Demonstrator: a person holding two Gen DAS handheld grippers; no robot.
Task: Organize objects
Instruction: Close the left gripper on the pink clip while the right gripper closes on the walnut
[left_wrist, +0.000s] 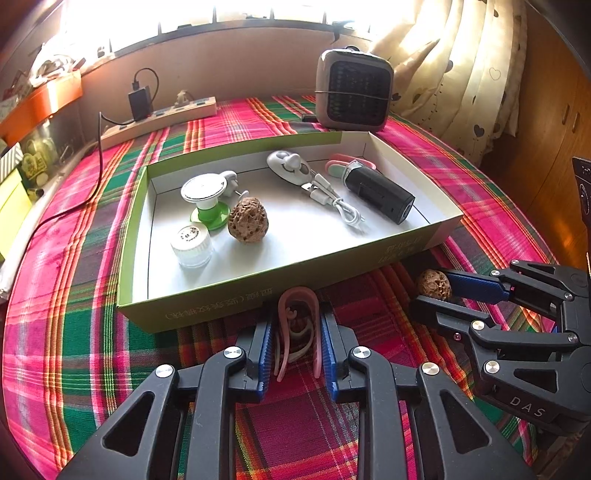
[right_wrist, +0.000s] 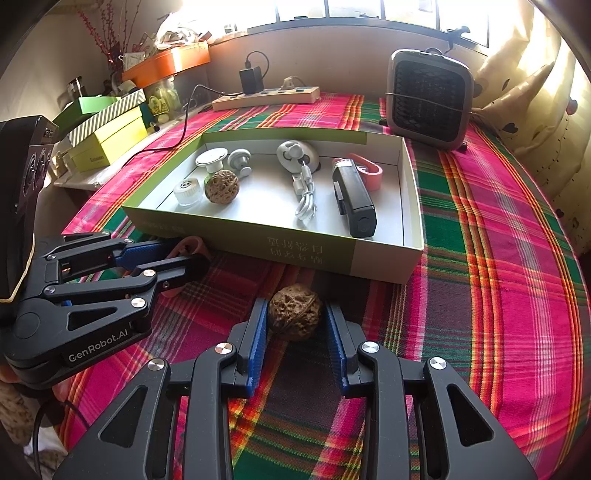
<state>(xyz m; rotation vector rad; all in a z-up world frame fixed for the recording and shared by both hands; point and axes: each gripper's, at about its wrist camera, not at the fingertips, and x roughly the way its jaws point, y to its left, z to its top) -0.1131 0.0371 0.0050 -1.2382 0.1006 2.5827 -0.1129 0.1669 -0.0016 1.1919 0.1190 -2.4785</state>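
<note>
A pink plastic clip (left_wrist: 295, 292) lies on the plaid cloth just in front of the green cardboard box (left_wrist: 221, 304), and my left gripper (left_wrist: 297, 314) is shut on it. The right wrist view shows that gripper (right_wrist: 192, 258) and the clip (right_wrist: 194, 243) at the left. A brown walnut (right_wrist: 294, 318) sits between the blue pads of my right gripper (right_wrist: 295, 304), which is shut on it, close to the box's front wall (right_wrist: 295, 253). In the left wrist view the right gripper (left_wrist: 430, 291) and its walnut (left_wrist: 434, 284) are at the right.
Inside the box lie a second walnut (left_wrist: 247, 225), a white jar (left_wrist: 192, 245), a green-based suction hook (left_wrist: 205, 199), a white gadget with cable (left_wrist: 291, 166) and a black device (left_wrist: 380, 194). A heater (left_wrist: 354, 92) and power strip (left_wrist: 159, 118) stand behind it.
</note>
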